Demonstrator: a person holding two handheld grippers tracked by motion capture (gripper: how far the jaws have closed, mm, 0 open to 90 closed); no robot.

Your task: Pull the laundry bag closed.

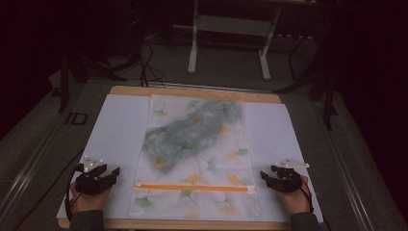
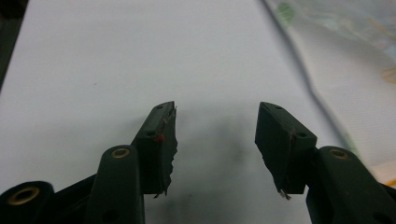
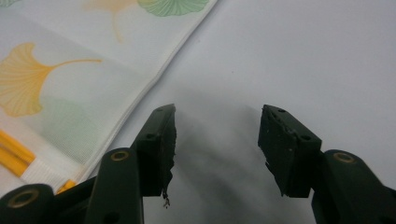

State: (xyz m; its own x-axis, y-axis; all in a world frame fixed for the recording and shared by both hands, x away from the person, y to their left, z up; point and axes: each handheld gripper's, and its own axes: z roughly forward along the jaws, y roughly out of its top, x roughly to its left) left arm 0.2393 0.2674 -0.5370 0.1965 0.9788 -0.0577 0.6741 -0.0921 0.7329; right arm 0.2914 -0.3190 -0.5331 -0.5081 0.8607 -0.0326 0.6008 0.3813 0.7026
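A: What sits nearest the person?

B: Two hands at the near edge of the surface point(image 1: 118, 139), which is covered by a white sheet. The left gripper point(image 1: 113, 172) rests near the left corner, the right gripper point(image 1: 263, 175) near the right corner, each pointing inward.

A: How do the jaws stand?

B: Both spread wide with nothing between them. In the left gripper view, the left gripper point(image 2: 215, 135) hangs over bare white sheet; in the right gripper view, the right gripper point(image 3: 217, 135) does the same, just beside the edge of the mesh bag point(image 3: 70, 84).

A: And between the two?

B: The mesh bag point(image 1: 192, 192) lies flat in the middle, white with green and yellow ginkgo leaves. Its orange zipper point(image 1: 192, 187) runs across near the person's end, closed as far as I can tell. Neither gripper touches the bag.

A: Farther on?

B: A bluish-grey crumpled cloth point(image 1: 192, 132) shows inside the bag, slanting toward the far right corner. Beyond the surface stand a white metal frame point(image 1: 231, 33) and dark cables on the floor.
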